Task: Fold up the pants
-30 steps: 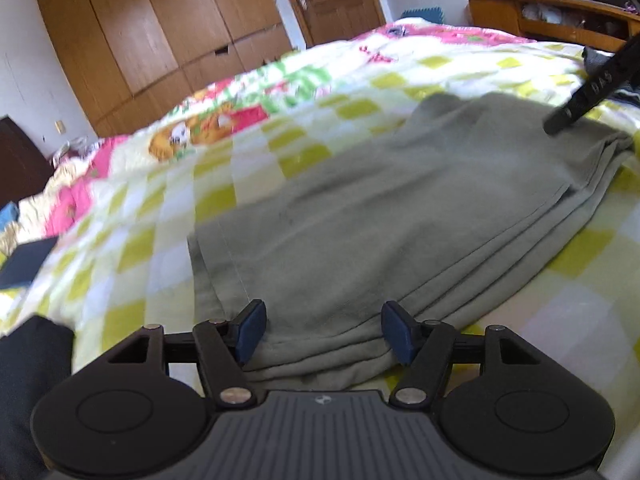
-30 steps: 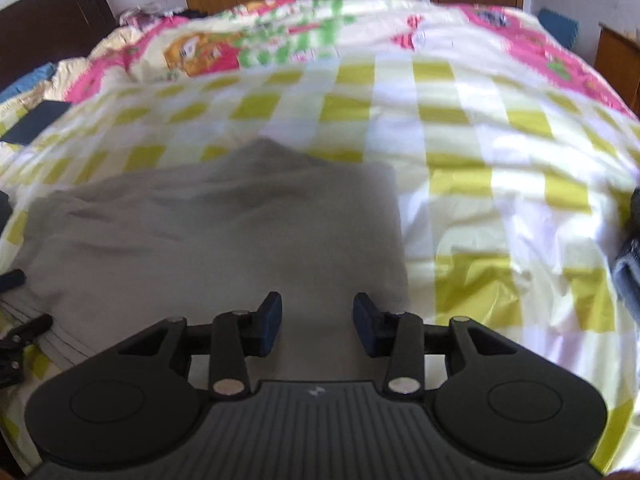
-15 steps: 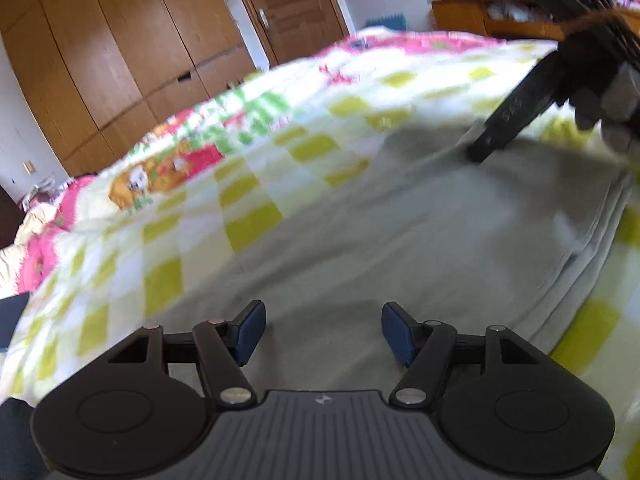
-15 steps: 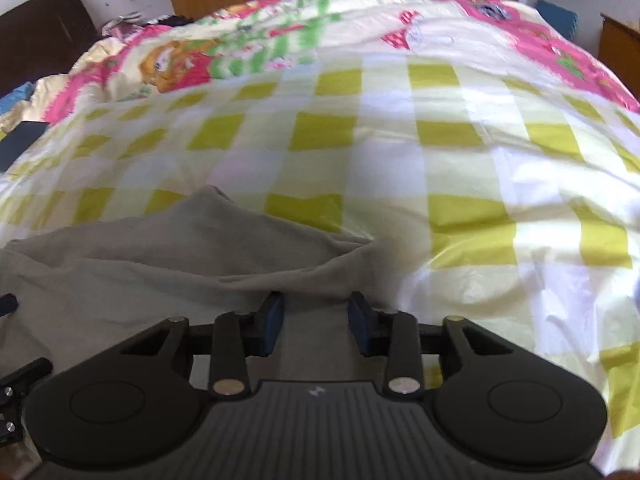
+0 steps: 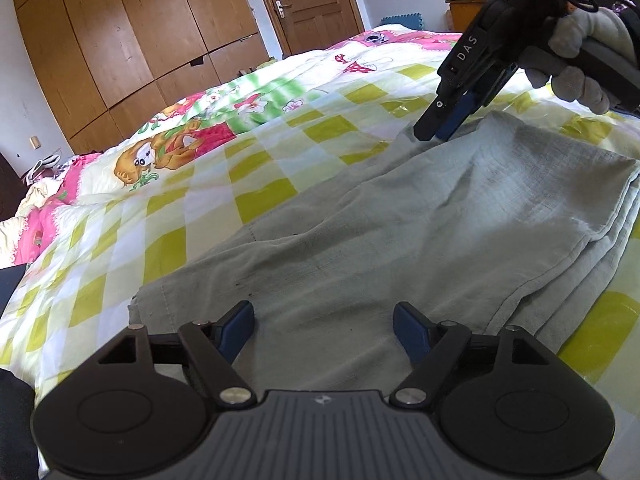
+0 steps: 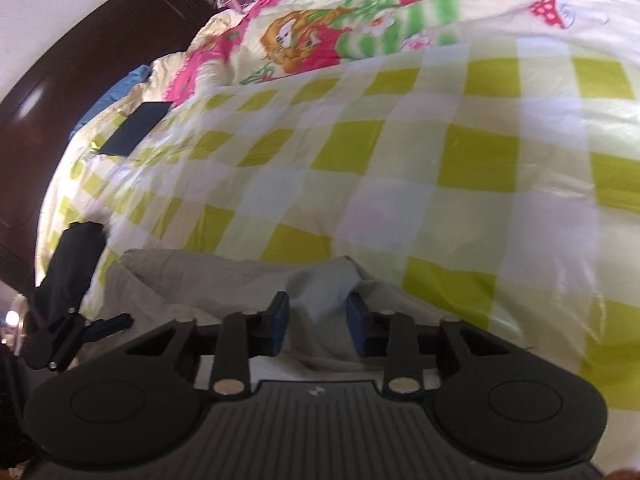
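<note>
Wooden wardrobe doors (image 5: 132, 40) and a panelled brown door (image 5: 308, 4) line the far wall behind a bed under a glossy quilt of yellow-green and white checks (image 5: 192, 216) with pink cartoon prints toward its far end. A dark wooden headboard (image 6: 68, 92) stands at the left in the right wrist view, and a flat dark rectangular object (image 6: 136, 128) lies on the quilt near it.

The grey-green cotton pants (image 5: 400, 240), folded into several layers, lie on the near part of the quilt, their stacked edges showing at the right.

The left hand-held gripper (image 5: 323, 330) hangs over the near end of the pants with its blue pads far apart and the jaws opening; cloth lies below them, not pinched. The right hand-held gripper (image 6: 318, 322), held by a grey-gloved hand (image 5: 576, 56), is at the far edge of the pants. Its jaws are closing around a raised ridge of the cloth that stands between the pads; I cannot tell whether they press on it yet.
</note>
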Motion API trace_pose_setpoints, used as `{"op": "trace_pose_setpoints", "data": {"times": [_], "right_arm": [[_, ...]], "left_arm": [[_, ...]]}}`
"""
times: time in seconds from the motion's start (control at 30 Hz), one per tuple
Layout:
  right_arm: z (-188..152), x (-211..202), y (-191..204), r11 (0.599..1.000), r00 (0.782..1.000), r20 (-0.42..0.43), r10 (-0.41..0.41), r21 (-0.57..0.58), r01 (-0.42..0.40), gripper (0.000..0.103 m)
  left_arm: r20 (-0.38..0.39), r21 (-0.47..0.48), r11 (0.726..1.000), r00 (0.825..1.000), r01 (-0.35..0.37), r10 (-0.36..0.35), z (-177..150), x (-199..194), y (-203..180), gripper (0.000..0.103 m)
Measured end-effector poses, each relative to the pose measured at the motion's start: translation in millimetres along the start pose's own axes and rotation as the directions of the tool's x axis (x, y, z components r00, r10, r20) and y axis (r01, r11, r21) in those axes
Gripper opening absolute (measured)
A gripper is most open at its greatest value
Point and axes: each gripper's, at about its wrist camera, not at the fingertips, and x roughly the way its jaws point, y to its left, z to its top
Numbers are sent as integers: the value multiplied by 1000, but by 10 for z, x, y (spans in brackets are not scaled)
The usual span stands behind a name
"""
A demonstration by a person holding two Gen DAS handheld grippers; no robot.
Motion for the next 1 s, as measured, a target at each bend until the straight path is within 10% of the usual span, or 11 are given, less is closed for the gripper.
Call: {"op": "trace_pose_setpoints", "data": {"times": [0.1,0.33,0.5,0.67,0.83,1.0], "right_arm": [[53,6,-102,996,996,78,42,71,-47,12],[93,-123,-396,964,960,196,-200,216,157,11],[-373,-690,-145,979,955,248,-165,154,130,14],[-929,-813,-264,931,935,175,-310,255,261,14],[-1257,-912,-405,919,973,179,-147,388,67,33],[-1317,-939,-438,923,970,208,-129,383,40,40]], "left_arm": [[0,14,1000,1000,2,-2,9,9,-1,90],[-12,-13,1000,1000,-13,13,7,58,35,99],[9,43,998,999,-49,49,56,-10,-47,98],[0,39,997,997,-74,74,59,-26,-90,99],[-3,50,994,995,-97,98,115,-63,-94,98],[57,74,991,993,-107,103,258,-227,-200,98]]}}
